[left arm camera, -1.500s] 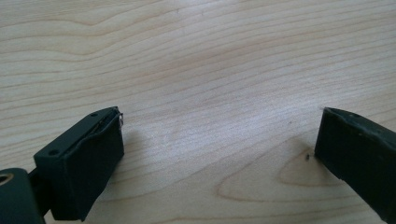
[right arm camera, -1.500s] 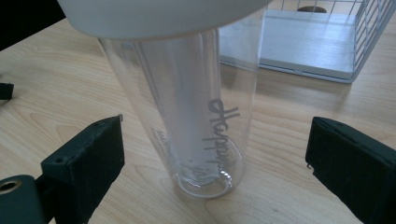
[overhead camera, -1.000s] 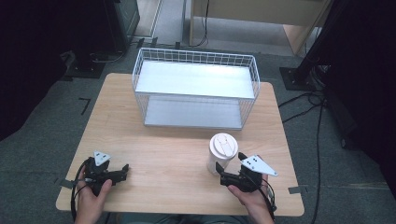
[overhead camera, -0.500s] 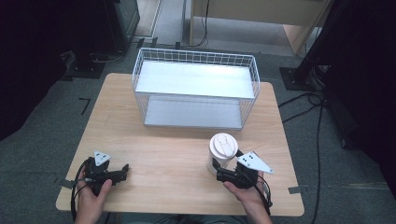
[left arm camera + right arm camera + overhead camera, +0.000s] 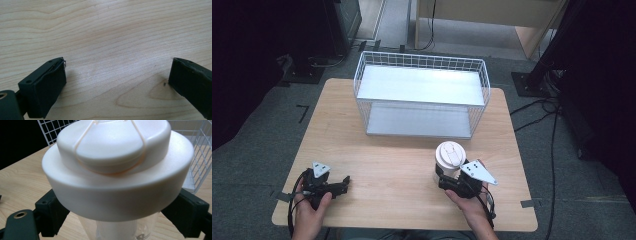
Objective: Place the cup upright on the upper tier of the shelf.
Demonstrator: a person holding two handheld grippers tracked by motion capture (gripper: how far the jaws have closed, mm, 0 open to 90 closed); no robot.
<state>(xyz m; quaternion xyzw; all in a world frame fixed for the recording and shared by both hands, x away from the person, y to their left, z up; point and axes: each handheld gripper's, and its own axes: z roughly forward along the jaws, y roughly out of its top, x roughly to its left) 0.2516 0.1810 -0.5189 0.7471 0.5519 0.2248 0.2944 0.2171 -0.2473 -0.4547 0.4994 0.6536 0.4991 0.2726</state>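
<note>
Hands enter the high view from the bottom edge: right gripper (image 5: pixel 443 176) at lower right meets the white-lidded cup (image 5: pixel 449 156), left gripper (image 5: pixel 346 181) lies low at lower left. Left gripper view: jaws spread wide over bare table (image 5: pixel 112 37). Right gripper view: jaws flank the cup (image 5: pixel 117 167) below its lid; whether they clamp it I cannot tell

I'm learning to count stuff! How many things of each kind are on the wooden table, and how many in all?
Cups with a white lid: 1, the cup.
White wire baskets: 1, the basket.
Black grippers held by hands: 2, the left gripper and the right gripper.
Total: 4 things on the table.
</note>
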